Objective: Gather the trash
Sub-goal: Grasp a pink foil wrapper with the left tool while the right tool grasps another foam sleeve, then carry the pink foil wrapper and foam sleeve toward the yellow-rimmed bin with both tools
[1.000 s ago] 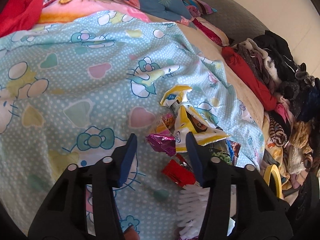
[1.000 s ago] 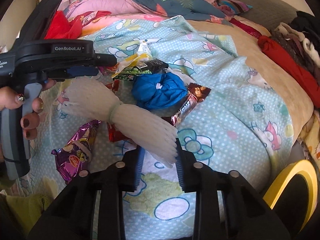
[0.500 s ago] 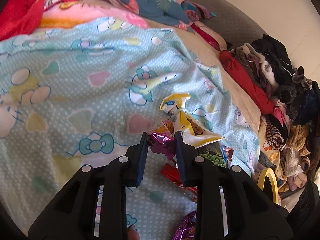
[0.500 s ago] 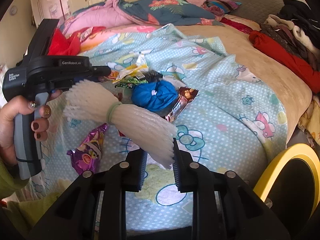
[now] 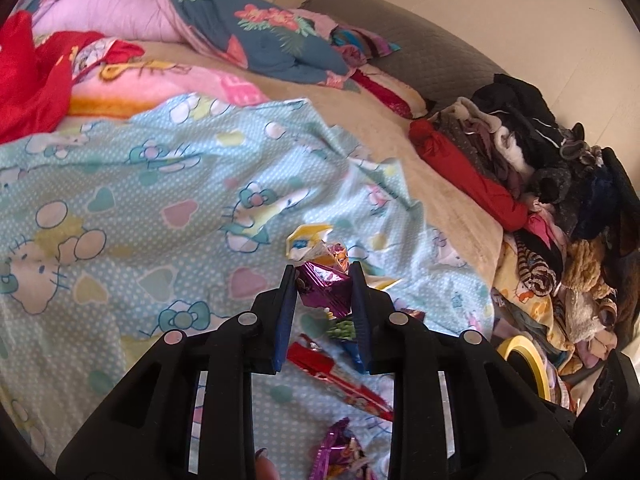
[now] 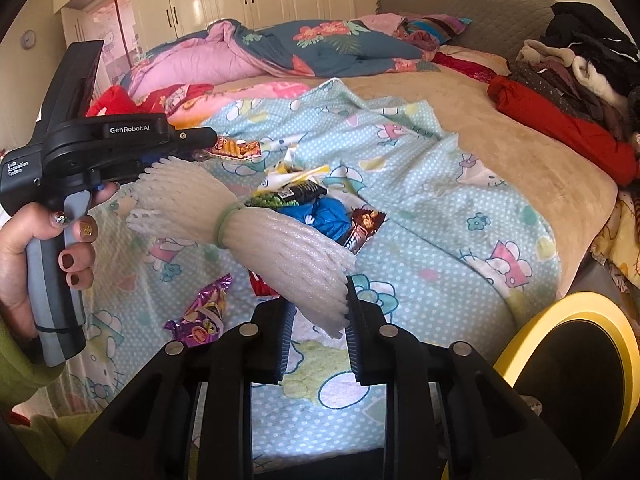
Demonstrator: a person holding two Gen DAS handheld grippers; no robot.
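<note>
Purple foil wrapper (image 5: 326,286) sits pinched in the left gripper (image 5: 323,276), lifted off the blue sheet (image 5: 132,200). White foam netting (image 6: 248,236) is clamped by the right gripper (image 6: 318,302); more wrappers (image 6: 296,194) lie at 12 o'clock.

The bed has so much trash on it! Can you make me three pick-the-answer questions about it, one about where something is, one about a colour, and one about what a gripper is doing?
1. Where is the yellow-rimmed bin?
A. on the pillows
B. beside the bed's near corner
C. on the quilt

2. What colour is the wrapper in the left gripper?
A. purple
B. green
C. white

3. What is the right gripper doing?
A. hanging open
B. pinching the white foam net
C. pinching a sock

Answers:
1 B, it sits off the blanket's edge.
2 A, shiny purple foil between the fingers.
3 B, fingers squeeze the net's end.
</note>
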